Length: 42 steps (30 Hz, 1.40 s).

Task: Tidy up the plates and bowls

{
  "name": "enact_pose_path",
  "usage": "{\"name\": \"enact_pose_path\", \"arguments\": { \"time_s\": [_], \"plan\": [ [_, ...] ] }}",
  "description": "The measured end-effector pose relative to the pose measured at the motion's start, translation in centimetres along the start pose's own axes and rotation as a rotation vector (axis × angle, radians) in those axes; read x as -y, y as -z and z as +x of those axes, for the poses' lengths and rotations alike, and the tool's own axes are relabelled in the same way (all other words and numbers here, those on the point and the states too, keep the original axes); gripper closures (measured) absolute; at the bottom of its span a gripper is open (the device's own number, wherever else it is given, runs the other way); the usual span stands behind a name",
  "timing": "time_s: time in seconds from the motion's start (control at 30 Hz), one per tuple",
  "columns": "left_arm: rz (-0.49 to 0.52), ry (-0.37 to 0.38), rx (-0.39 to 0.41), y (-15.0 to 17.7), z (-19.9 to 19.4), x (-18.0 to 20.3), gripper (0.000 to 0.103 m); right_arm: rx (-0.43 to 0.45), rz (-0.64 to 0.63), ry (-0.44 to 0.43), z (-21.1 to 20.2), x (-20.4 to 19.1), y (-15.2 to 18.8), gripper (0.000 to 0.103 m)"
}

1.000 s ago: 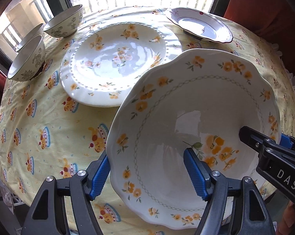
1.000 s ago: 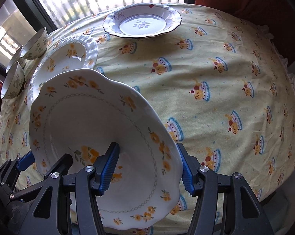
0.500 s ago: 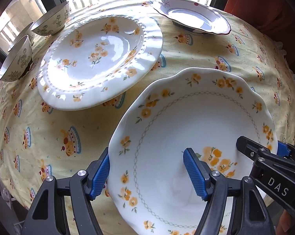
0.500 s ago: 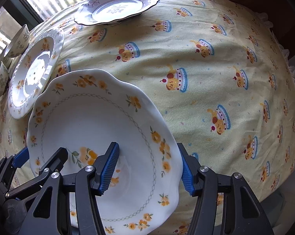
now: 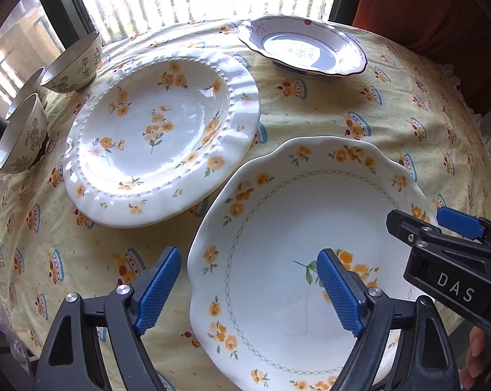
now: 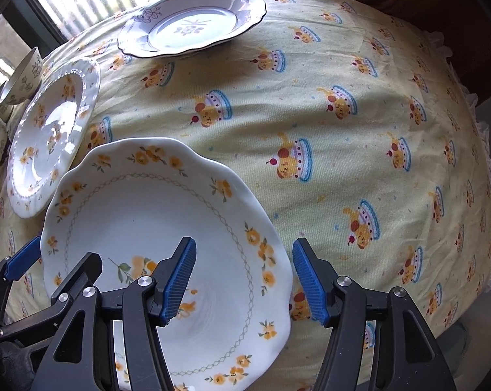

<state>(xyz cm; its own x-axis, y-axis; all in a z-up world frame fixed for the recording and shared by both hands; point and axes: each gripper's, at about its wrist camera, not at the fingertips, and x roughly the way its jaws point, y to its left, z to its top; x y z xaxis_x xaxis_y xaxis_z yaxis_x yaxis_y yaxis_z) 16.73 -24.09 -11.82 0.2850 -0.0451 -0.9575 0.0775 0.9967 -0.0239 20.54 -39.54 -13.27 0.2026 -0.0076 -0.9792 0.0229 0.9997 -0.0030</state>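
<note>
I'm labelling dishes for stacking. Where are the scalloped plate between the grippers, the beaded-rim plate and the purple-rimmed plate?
scalloped plate [image 5: 310, 228]: left wrist view, on its white well.
beaded-rim plate [image 5: 160, 137]: left wrist view, on its centre.
purple-rimmed plate [image 6: 193, 27]: right wrist view, on its centre motif.

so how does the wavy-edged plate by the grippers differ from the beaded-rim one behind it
The wavy-edged plate has a smooth scalloped rim and a thin chain ring inside; the beaded-rim plate has a ribbed rim with raised dots. The first sits between both grippers' jaws; the second lies alone. Both are white with orange flowers.
</note>
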Motion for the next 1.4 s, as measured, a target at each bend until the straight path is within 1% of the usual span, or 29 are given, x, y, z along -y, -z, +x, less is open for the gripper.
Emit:
{"name": "enact_pose_path", "arguments": {
  "time_s": [0.03, 0.1, 0.23, 0.33, 0.37, 0.43, 0.53, 0.63, 0.7, 0.8, 1.0, 1.1, 1.17, 1.23, 1.4],
  "plan": [
    [0.022, 0.002, 0.008, 0.1, -0.2, -0.1, 0.015, 0.023, 0.008, -0.002, -0.6, -0.2, -0.1, 0.024],
    [0.067, 0.002, 0.023, 0.3, -0.7, -0.3, 0.014, 0.057, 0.019, -0.007, -1.4, -0.8, 0.0, 0.018],
    [0.115, 0.002, 0.042, 0.4, -1.5, -1.7, 0.014, 0.084, 0.044, -0.024, -2.8, -2.4, 0.4, 0.018],
    [0.086, 0.026, 0.063, 0.1, -2.9, -3.9, 0.014, 0.103, 0.070, -0.022, -3.6, -4.0, 1.3, 0.018],
    [0.064, 0.041, 0.064, -0.2, -3.2, -4.8, 0.014, 0.114, 0.073, -0.019, -4.3, -4.4, 2.4, 0.018],
    [0.034, 0.062, 0.058, -0.4, -3.6, -6.3, 0.013, 0.141, 0.077, -0.015, -5.3, -5.7, 3.0, 0.018],
    [0.025, 0.050, 0.083, -0.6, -4.5, -8.1, 0.012, 0.171, 0.090, -0.011, -6.8, -7.8, 3.0, 0.018],
    [0.025, 0.037, 0.106, -0.6, -5.2, -9.8, 0.012, 0.201, 0.060, -0.017, -7.6, -9.9, 2.7, 0.018],
    [0.018, 0.029, 0.116, -0.8, -5.3, -10.9, 0.012, 0.219, 0.024, -0.023, -8.0, -11.4, 2.3, 0.018],
    [-0.006, 0.024, 0.125, -1.0, -5.6, -12.8, 0.012, 0.235, 0.004, -0.018, -8.5, -13.4, 2.0, 0.018],
    [-0.032, -0.008, 0.156, -2.7, -5.2, -15.6, 0.012, 0.243, 0.032, -0.055, -8.5, -15.7, 0.4, 0.018],
    [-0.050, -0.017, 0.169, -4.0, -4.6, -16.3, 0.012, 0.268, 0.022, -0.048, -8.4, -16.3, -0.9, 0.018],
    [-0.063, -0.030, 0.172, -4.9, -3.9, -16.5, 0.012, 0.273, 0.014, -0.060, -8.1, -16.6, -2.0, 0.018],
    [-0.074, -0.040, 0.168, -5.9, -3.0, -16.6, 0.012, 0.269, 0.010, -0.070, -7.4, -16.6, -3.1, 0.018],
    [-0.086, -0.066, 0.175, -8.1, -0.4, -16.6, 0.013, 0.271, -0.001, -0.058, -5.1, -16.8, -5.9, 0.018]
  ]
}}
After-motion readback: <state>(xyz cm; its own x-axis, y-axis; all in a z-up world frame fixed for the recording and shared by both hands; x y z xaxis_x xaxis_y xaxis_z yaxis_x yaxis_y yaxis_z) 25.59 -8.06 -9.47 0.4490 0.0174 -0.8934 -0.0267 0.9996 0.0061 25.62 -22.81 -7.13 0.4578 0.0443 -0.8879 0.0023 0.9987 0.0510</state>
